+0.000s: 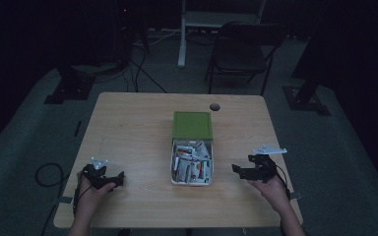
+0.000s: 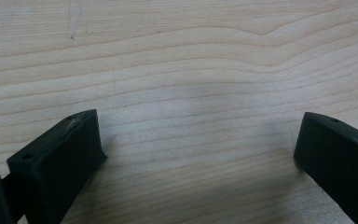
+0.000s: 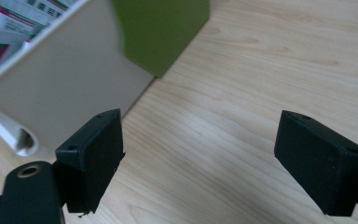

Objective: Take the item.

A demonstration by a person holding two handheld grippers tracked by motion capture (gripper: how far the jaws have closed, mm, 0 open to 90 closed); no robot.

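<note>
Box (image 1: 192, 155) between grippers; seemingly nearer right gripper (image 1: 241, 171)

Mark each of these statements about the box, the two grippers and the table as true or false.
1. The box holds packets in its open part. True.
2. The green lid covers the whole box. False: it covers only the far part; the near part is open.
3. The left gripper is shut on a packet. False: its jaws stand apart over bare table.
4. The right gripper is open, with the box's side off to its left in the right gripper view. True.
5. A round hole lies in the table beyond the box. True.
</note>
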